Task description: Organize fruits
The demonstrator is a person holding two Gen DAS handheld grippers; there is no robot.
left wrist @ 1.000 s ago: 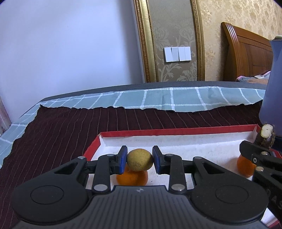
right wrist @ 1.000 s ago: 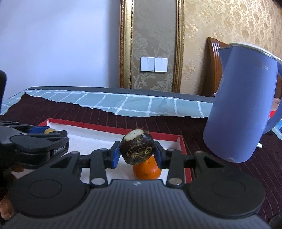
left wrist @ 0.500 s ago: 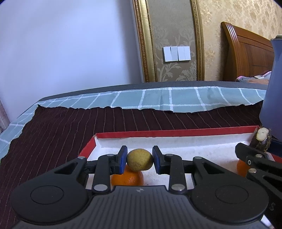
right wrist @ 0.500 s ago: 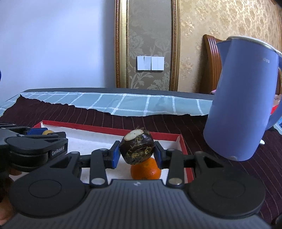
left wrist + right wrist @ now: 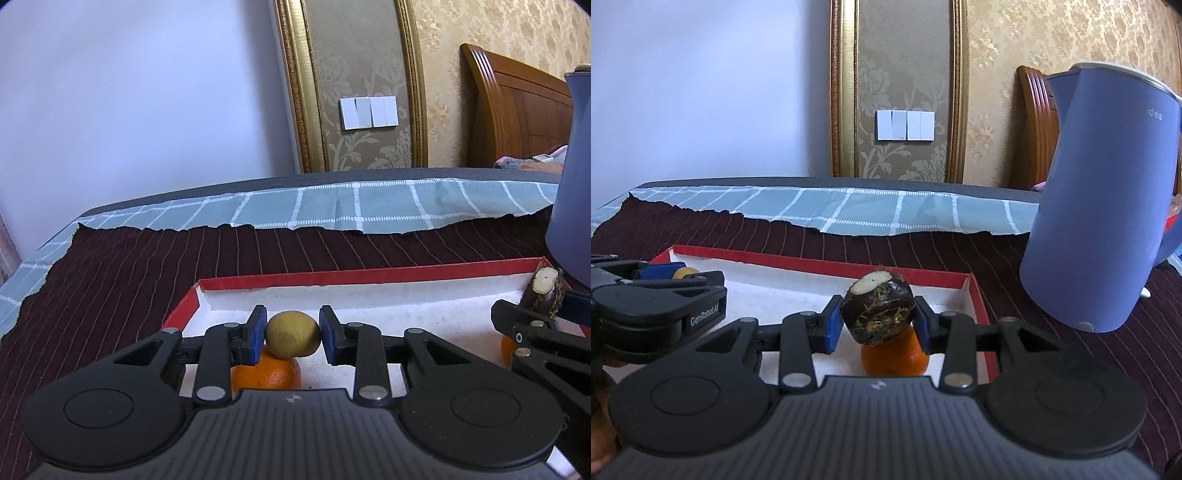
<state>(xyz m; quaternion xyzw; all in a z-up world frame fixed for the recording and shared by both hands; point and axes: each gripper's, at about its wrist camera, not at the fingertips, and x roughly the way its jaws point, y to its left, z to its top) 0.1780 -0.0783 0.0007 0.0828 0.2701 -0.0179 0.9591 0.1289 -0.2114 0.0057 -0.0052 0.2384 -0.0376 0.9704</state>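
My left gripper (image 5: 293, 334) is shut on a small yellow-green fruit (image 5: 293, 335), held just above an orange (image 5: 266, 374) in the red-rimmed white tray (image 5: 369, 275). My right gripper (image 5: 877, 317) is shut on a dark brown water chestnut (image 5: 877, 312), held just above a second orange (image 5: 894, 356) near the tray's right end (image 5: 977, 295). The right gripper with the chestnut (image 5: 545, 291) shows at the right of the left wrist view. The left gripper (image 5: 657, 295) shows at the left of the right wrist view.
A tall blue kettle (image 5: 1104, 199) stands on the dark striped cloth (image 5: 1015, 258) right of the tray. A teal checked cloth (image 5: 351, 210) covers the far side of the table. A wooden headboard (image 5: 517, 110) is behind.
Both grippers have sunk a little toward the tray with their fruits still held. The tray and oranges sit higher and farther in both views.
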